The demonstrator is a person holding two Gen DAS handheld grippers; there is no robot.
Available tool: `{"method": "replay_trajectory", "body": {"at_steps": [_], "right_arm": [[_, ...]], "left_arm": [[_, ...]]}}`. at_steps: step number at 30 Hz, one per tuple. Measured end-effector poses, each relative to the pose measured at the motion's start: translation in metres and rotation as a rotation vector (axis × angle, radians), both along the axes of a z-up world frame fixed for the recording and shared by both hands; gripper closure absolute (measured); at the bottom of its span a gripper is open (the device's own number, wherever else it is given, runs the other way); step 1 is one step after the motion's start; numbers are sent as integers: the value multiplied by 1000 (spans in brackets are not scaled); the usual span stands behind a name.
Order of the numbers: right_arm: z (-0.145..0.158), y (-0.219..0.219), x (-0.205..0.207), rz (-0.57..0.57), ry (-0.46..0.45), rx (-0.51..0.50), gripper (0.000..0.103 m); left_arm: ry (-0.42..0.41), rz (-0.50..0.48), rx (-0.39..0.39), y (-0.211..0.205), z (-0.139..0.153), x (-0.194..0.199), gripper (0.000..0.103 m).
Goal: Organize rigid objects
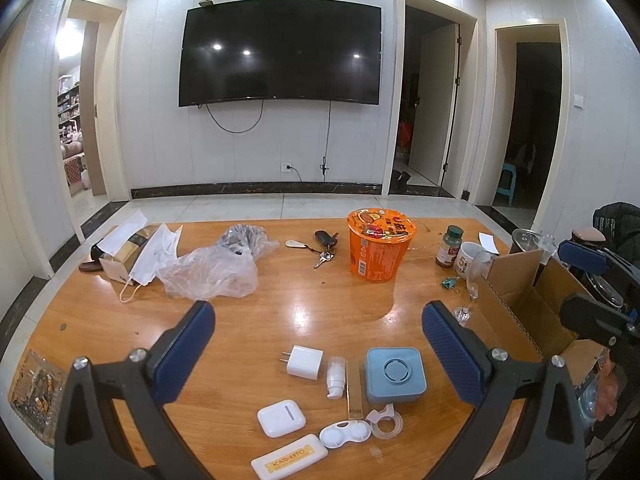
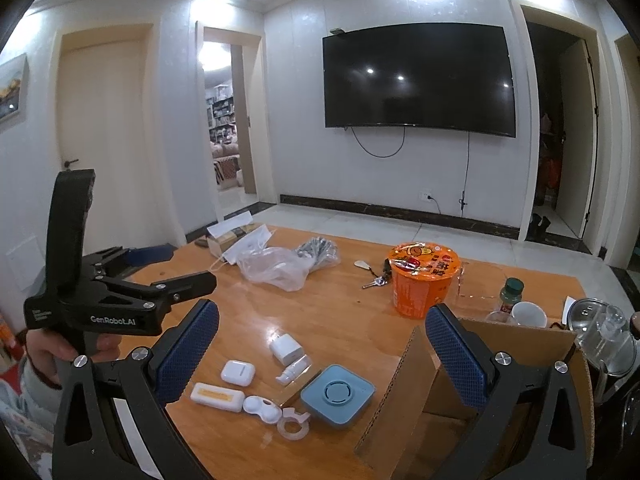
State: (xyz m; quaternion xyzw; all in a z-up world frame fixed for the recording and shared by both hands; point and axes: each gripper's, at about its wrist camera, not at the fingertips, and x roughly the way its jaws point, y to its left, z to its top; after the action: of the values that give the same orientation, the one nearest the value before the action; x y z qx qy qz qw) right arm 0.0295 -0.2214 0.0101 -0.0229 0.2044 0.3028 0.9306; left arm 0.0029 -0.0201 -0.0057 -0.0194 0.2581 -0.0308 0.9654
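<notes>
Both your grippers are spread wide and hold nothing: the left gripper point(image 1: 318, 334) hangs over the near cluster, the right gripper point(image 2: 322, 336) sits beside the open carton point(image 2: 516, 344) at the table's right edge. The small rigid things lie together near you: charger point(image 1: 303, 362), blue box point(image 1: 394, 372), earbud case point(image 1: 281, 417), lens case point(image 1: 345, 435), tape ring point(image 1: 386, 422). I'd judge the carton is where they go. Start with the blue box, nearest the carton; come down squarely over its flat sides, close gently, and lift clear before crossing the cardboard flap, minding the wine glass point(image 1: 472, 292) just beside it
</notes>
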Motion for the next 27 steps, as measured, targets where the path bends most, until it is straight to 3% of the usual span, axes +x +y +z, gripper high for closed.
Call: {"method": "replay_trajectory", "body": {"at_steps": [12, 15, 16, 19, 20, 23, 27], "right_arm": [[-2, 2, -1, -7, -4, -12, 3], [-2, 6, -5, -19, -8, -25, 12], [-2, 9, -6, -22, -12, -38, 20], [-4, 24, -10, 27, -4, -84, 62], [-8, 31, -10, 71, 12, -88, 67], [-24, 60, -6, 190, 74, -107, 67], [-63, 106, 5, 371, 184, -162, 67]], "left_arm": [[1, -19, -10, 2, -2, -1, 1], [1, -48, -37, 9, -5, -1, 1], [1, -51, -40, 11, -6, -1, 1], [4, -37, -50, 26, -10, 0, 1], [9, -35, -57, 34, -13, 0, 1], [41, 1, -48, 56, -27, 1, 1], [79, 60, 22, 85, -57, 0, 1]]}}
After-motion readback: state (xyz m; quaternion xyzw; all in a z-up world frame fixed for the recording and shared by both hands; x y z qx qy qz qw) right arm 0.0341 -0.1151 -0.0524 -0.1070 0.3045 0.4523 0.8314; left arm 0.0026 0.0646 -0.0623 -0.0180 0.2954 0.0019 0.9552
